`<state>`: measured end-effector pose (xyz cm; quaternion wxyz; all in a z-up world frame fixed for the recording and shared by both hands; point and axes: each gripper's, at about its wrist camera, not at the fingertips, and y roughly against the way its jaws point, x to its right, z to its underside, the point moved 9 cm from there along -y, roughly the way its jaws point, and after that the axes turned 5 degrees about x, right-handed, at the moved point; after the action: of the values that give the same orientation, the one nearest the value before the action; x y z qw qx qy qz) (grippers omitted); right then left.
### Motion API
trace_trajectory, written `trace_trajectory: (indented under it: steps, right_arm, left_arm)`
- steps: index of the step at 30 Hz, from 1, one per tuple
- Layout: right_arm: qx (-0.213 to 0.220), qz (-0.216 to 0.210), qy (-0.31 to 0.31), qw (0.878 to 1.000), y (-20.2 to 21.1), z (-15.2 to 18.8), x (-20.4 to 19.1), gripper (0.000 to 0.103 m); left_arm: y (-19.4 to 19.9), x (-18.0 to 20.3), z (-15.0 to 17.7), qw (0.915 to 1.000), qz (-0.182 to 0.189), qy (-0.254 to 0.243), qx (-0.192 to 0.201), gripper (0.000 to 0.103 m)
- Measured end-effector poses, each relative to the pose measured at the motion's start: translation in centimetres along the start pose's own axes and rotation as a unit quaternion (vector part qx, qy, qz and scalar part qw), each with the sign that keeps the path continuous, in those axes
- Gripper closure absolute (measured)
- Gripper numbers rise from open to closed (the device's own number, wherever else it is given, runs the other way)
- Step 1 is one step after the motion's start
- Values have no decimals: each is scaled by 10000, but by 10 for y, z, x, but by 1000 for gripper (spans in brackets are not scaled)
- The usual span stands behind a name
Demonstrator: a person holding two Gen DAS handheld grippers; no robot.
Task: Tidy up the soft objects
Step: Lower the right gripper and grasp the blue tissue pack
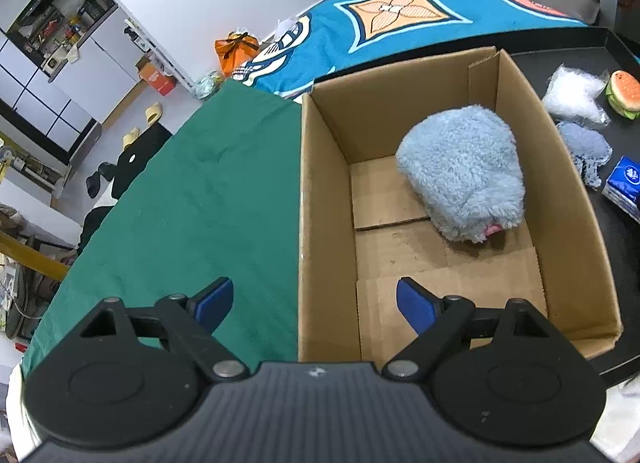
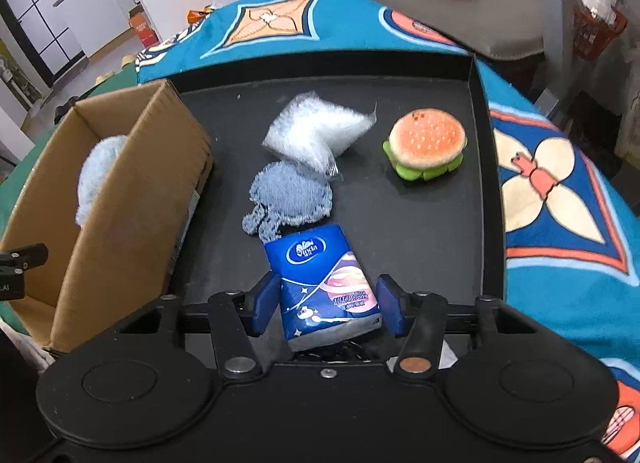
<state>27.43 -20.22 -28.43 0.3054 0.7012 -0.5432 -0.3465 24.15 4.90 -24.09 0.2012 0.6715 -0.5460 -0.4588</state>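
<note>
The right gripper (image 2: 326, 309) has its fingers either side of the blue tissue pack (image 2: 324, 287), which lies at the near edge of the black tray (image 2: 440, 223); the left pad touches it, the right shows a slight gap, so a firm grip cannot be told. The left gripper (image 1: 314, 303) hangs wide open and empty over the near left wall of the cardboard box (image 1: 328, 203), where the fluffy blue plush (image 1: 460, 179) lies against the right wall.

Box (image 1: 324, 199) left half free; plush (image 1: 460, 179) fills rt far corner
</note>
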Motion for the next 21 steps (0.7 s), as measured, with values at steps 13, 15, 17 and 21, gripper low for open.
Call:
trace_trajectory:
  steps: [13, 15, 17, 21]
  right_arm:
    - [361, -25, 103, 9993, 29, -30, -21, 53]
    - [418, -24, 137, 9990, 33, -34, -25, 53]
    - [471, -31, 174, 9987, 36, -39, -30, 53]
    - [570, -43, 290, 9979, 44, -47, -43, 53]
  left_arm:
    - [6, -13, -3, 9997, 212, 19, 113, 15]
    - [4, -15, -1, 9996, 255, 81, 94, 15]
    - [2, -15, 1, 9996, 247, 76, 87, 15]
    - [-1, -17, 3, 9994, 267, 185, 117, 15]
